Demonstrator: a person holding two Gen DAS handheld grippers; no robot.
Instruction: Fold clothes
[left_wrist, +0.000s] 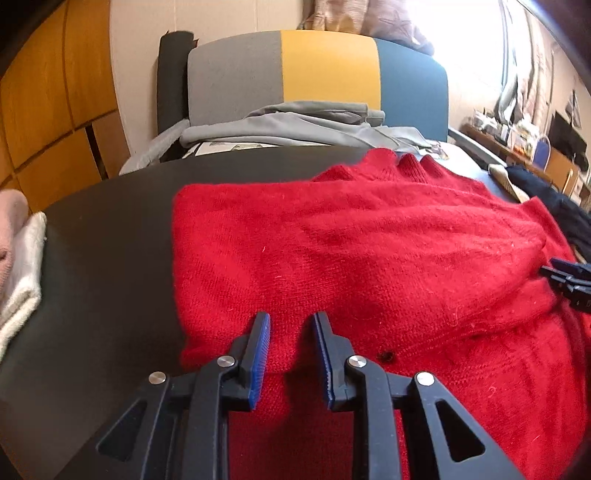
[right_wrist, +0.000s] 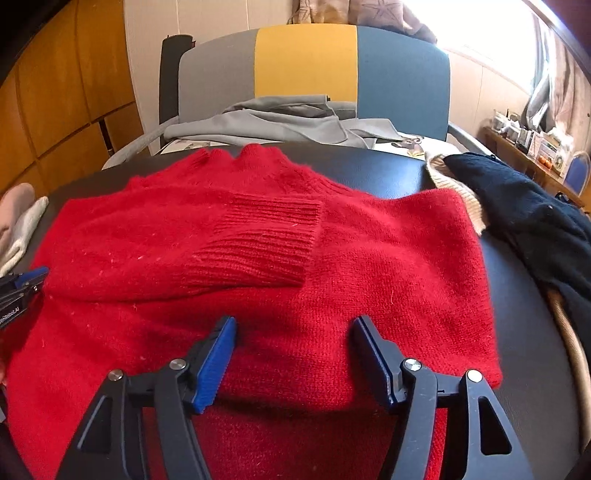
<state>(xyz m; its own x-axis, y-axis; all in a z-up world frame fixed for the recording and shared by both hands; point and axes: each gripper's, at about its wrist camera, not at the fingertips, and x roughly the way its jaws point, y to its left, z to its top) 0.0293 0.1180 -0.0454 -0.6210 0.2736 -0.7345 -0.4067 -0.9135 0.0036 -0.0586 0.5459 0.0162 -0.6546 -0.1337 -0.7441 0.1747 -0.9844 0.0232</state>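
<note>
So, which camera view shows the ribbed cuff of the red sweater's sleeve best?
The right wrist view. There the ribbed cuff lies in full sight, folded across the chest of the red sweater. The left wrist view shows the sleeve only from the side, and the cuff end is hidden at the right edge of the picture.

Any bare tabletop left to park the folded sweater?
Yes: a bare strip of black table runs between the red sweater and the white cloth at the left edge. A thin band lies beyond the collar. The right side is crowded: a dark garment and a cream one touch the sweater.
</note>
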